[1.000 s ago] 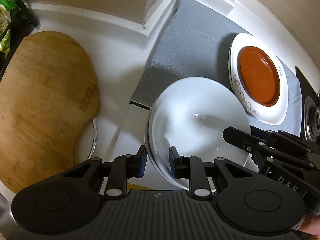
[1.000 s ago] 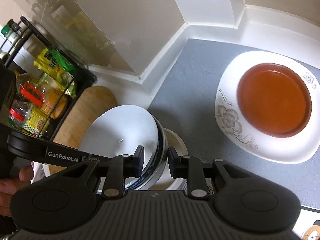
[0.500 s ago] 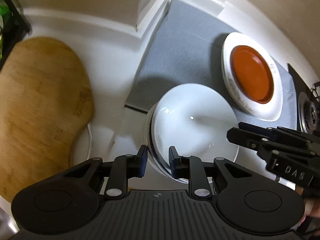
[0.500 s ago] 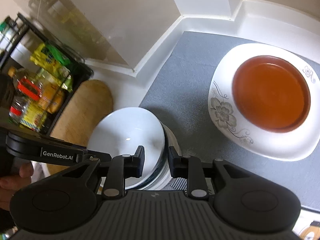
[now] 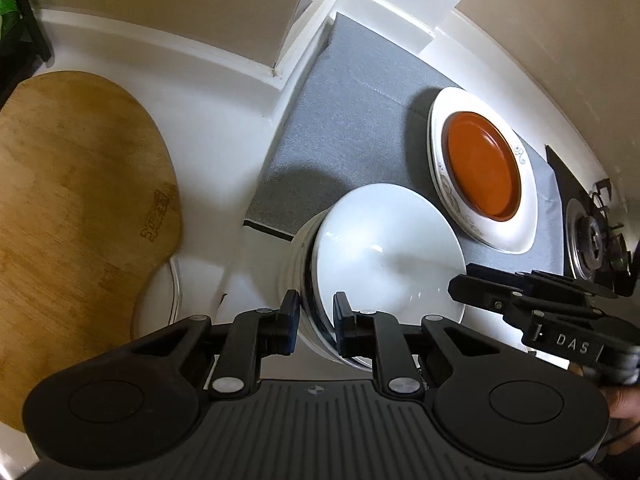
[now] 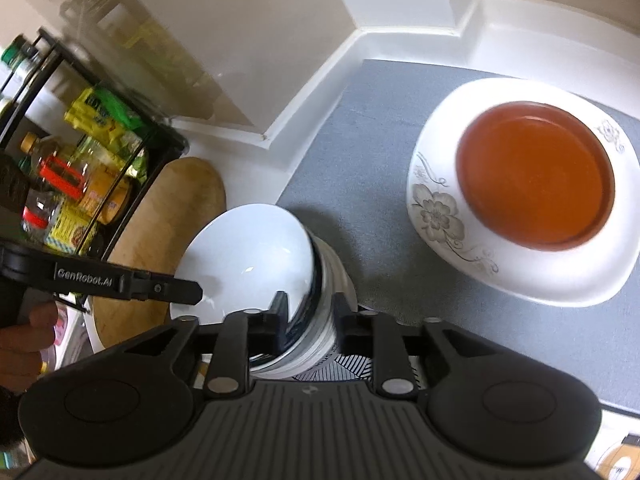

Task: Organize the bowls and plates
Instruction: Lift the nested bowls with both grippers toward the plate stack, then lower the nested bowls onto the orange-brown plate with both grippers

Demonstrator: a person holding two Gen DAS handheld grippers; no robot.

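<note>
1. The round glossy bowl [image 5: 384, 248] is plain white inside; the bowls nested under it [image 6: 320, 304] show dark blue stripes on white.
2. Ahead and right of the black hand-held gripper [image 6: 308, 312], the squarish white plate [image 6: 440, 216] carries grey-brown flower and scroll patterns.
3. The round dish [image 6: 536, 176] on it is orange-brown.
4. The mat [image 5: 360, 128] is grey, the worktop [image 5: 208, 128] white, the wooden cutting board [image 5: 76, 200] golden brown.
</note>
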